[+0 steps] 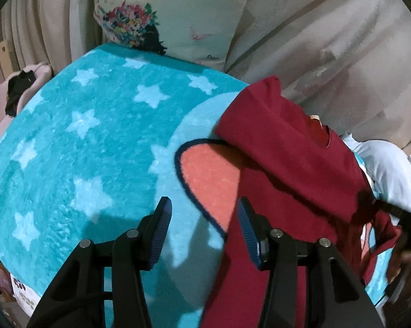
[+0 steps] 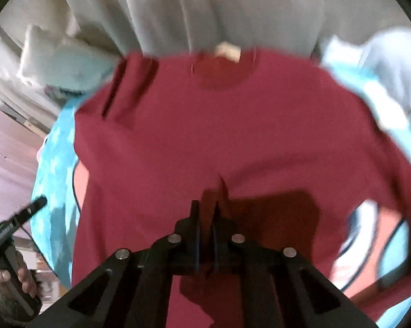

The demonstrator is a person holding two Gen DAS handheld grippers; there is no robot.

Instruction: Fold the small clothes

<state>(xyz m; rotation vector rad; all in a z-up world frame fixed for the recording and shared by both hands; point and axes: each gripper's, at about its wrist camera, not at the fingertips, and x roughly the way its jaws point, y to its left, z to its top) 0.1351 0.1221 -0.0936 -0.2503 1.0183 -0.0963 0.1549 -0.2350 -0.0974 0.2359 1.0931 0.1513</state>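
Right gripper (image 2: 205, 218) pinched shut on red shirt (image 2: 205, 125) hem, lower centre; left gripper (image 1: 204, 214) wide open, empty. Thin grip could slip, spoiling fold.

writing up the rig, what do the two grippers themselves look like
Both are matte black plastic linkages with round silver pivot pins. The left gripper has blue ribbed pads on its fingers. The right gripper shows thin blue pad edges. No cables, markings or sleeves are clearly visible.
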